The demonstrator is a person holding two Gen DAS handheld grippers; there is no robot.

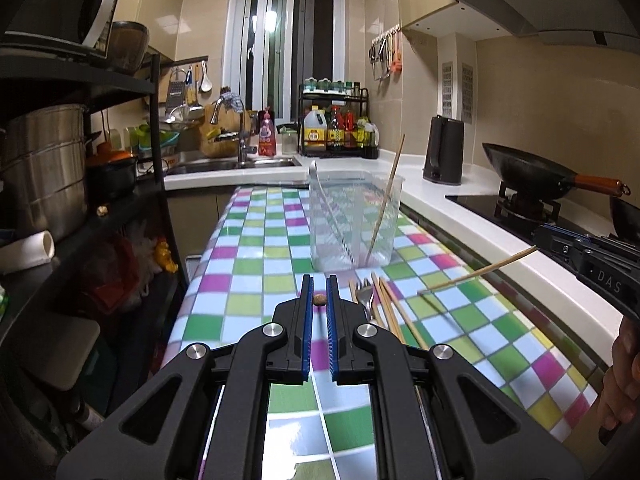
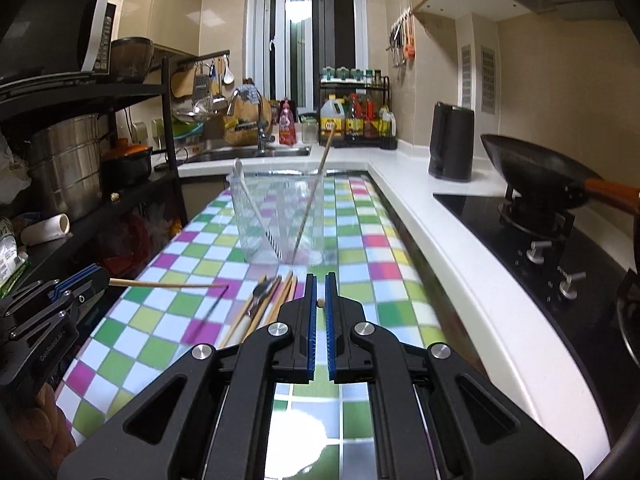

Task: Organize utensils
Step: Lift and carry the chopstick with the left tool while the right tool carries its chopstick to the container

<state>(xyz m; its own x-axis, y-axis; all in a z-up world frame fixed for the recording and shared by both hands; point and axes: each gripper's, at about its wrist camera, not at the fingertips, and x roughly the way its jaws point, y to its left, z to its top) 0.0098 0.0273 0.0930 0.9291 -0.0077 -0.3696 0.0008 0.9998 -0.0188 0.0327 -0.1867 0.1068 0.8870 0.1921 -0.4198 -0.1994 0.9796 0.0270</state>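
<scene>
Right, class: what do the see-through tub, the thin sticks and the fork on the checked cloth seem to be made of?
Clear square tub: probably plastic, since the cloth shows through its glossy walls.
Thin tan chopsticks: likely bamboo or wood, matt and pale brown.
Shiny grey fork: apparently metal, with bright reflections.
Checked tablecloth: possibly vinyl, with a slight sheen.

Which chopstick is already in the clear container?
The chopstick leaning in the container; others lie on the tablecloth or sit in the left gripper and right gripper.

Checkered table (image 1: 256, 304), clear container (image 1: 352, 220), utensil pile (image 1: 380, 300)
</scene>
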